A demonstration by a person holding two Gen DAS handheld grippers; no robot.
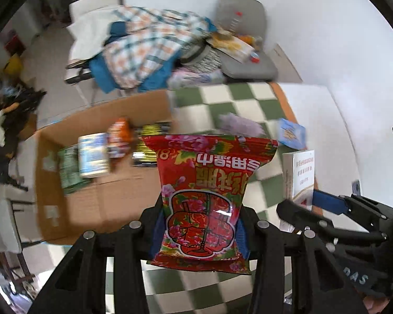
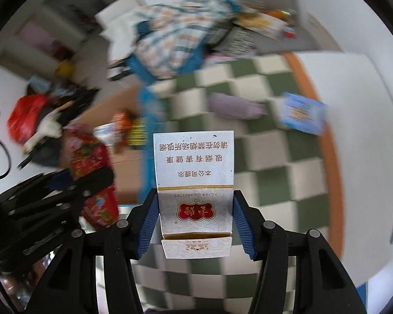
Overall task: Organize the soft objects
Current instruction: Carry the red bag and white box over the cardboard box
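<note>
Left tongs (image 1: 199, 225) pinch a glossy red floral wet-wipe pack (image 1: 207, 198), long axis running out along the fingers, held above the green-checked worktop (image 1: 222, 99) beside the cardboard box (image 1: 97, 196). Right tongs (image 2: 195, 222) pinch a stiff white cigarette pack (image 2: 195, 180), lengthwise along the fingers.

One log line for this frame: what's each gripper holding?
left gripper: shut on red packet | right gripper: shut on white carton

Both the left gripper (image 1: 200, 233) and the right gripper (image 2: 196, 226) are showing black linkage arms, round silver pins and ribbed blue pads.
</note>
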